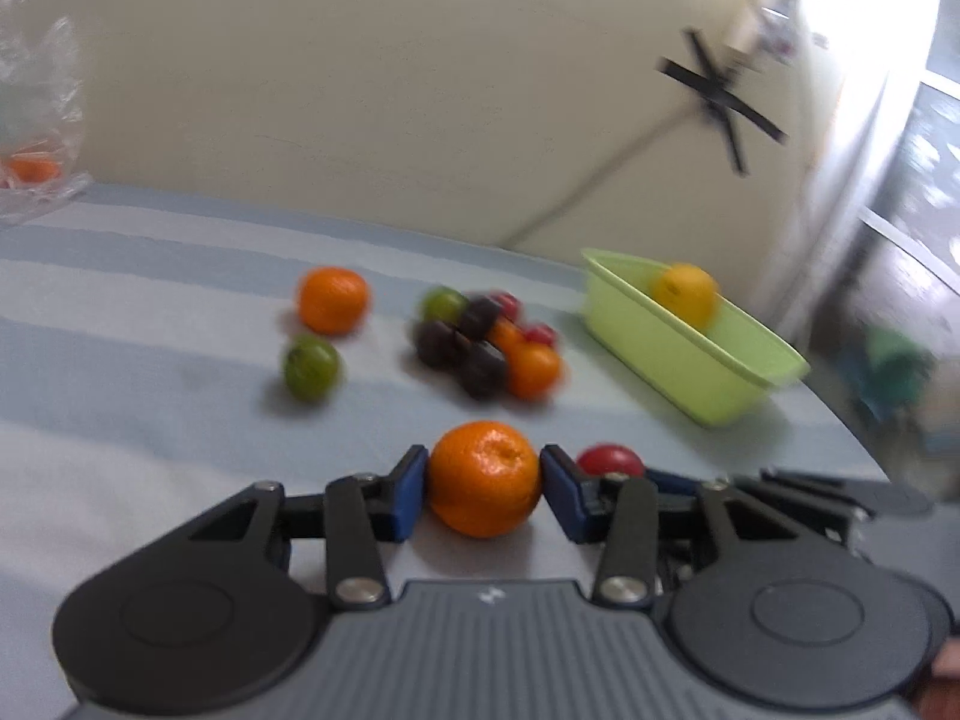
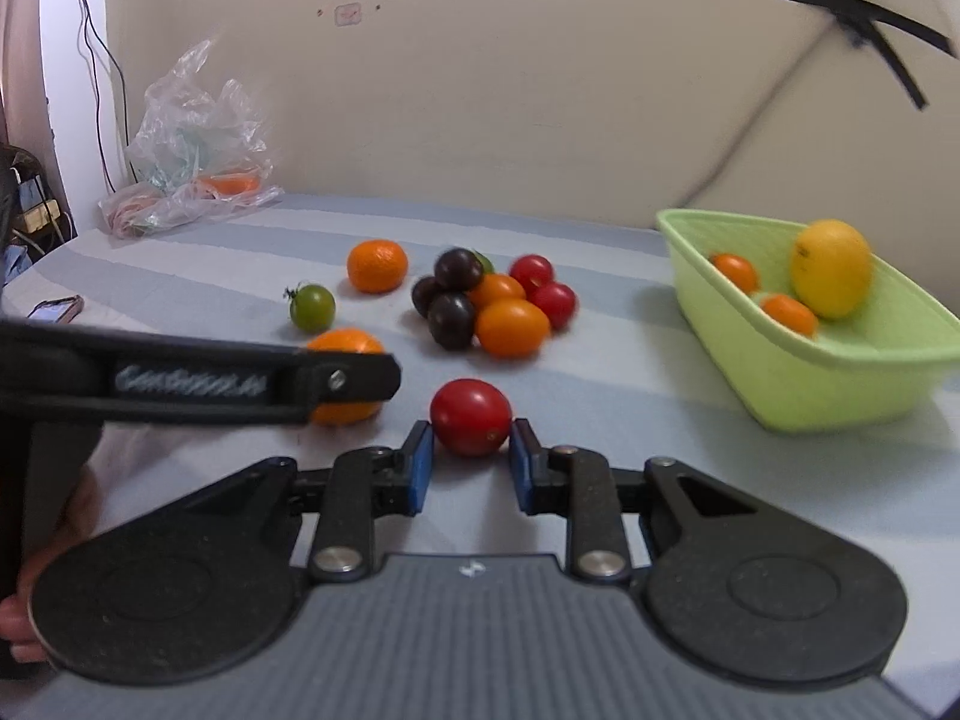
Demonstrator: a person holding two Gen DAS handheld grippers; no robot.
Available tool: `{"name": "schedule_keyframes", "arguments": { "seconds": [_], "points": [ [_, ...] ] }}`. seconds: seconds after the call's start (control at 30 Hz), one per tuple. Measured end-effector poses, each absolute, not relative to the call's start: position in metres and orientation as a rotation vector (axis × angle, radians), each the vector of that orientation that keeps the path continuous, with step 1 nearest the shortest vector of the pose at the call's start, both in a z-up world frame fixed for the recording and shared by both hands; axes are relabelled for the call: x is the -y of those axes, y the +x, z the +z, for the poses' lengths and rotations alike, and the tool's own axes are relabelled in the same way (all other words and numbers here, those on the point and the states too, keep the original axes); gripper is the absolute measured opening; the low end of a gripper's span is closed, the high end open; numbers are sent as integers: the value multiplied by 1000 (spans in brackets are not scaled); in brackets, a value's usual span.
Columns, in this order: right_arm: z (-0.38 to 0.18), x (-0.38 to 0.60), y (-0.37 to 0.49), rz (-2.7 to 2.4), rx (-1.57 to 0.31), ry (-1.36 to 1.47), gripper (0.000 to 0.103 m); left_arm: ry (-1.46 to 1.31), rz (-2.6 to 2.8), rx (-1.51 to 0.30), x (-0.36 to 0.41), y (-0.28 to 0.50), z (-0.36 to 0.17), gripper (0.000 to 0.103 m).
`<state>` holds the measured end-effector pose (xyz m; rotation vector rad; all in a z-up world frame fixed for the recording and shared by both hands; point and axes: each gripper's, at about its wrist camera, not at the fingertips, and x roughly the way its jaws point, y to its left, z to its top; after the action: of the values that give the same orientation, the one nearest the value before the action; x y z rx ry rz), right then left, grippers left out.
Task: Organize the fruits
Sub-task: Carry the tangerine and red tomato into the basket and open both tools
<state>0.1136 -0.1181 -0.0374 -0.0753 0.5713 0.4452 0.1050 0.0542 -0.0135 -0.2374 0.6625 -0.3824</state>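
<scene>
An orange mandarin (image 1: 485,477) rests on the striped cloth with my left gripper (image 1: 485,462) shut on it, both blue pads against its sides. My right gripper (image 2: 471,429) is shut on a red tomato (image 2: 471,417), held near the pad tips on the cloth. The two grippers stand side by side; in the right wrist view the left gripper's finger (image 2: 336,381) crosses its mandarin (image 2: 345,342). A light green basket (image 2: 810,384) at the right holds a lemon (image 2: 831,267) and two small orange fruits (image 2: 735,270). Beyond lies a pile (image 2: 492,300) of dark, orange and red fruits.
A loose mandarin (image 2: 377,265) and a green tomato (image 2: 312,307) lie left of the pile. A crumpled plastic bag (image 2: 192,138) sits at the back left by the wall, a phone (image 2: 57,309) near the left table edge. A hand (image 2: 36,570) grips the left tool.
</scene>
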Motion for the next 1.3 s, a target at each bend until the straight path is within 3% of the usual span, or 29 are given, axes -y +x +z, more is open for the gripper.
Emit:
{"name": "schedule_keyframes", "arguments": {
  "seconds": [0.23,0.63,1.07,1.3],
  "points": [
    [-43,168,55,392,-548,-37,30,-214,-515,-673,-18,54,-11,41],
    [-53,220,14,230,-517,34,30,-105,-650,-675,54,38,-12,42],
    [-11,256,87,171,-280,56,30,-190,-670,-599,91,139,42,41],
    [-14,268,168,124,-317,79,30,-218,-591,-654,122,207,30,41]
  ]
}}
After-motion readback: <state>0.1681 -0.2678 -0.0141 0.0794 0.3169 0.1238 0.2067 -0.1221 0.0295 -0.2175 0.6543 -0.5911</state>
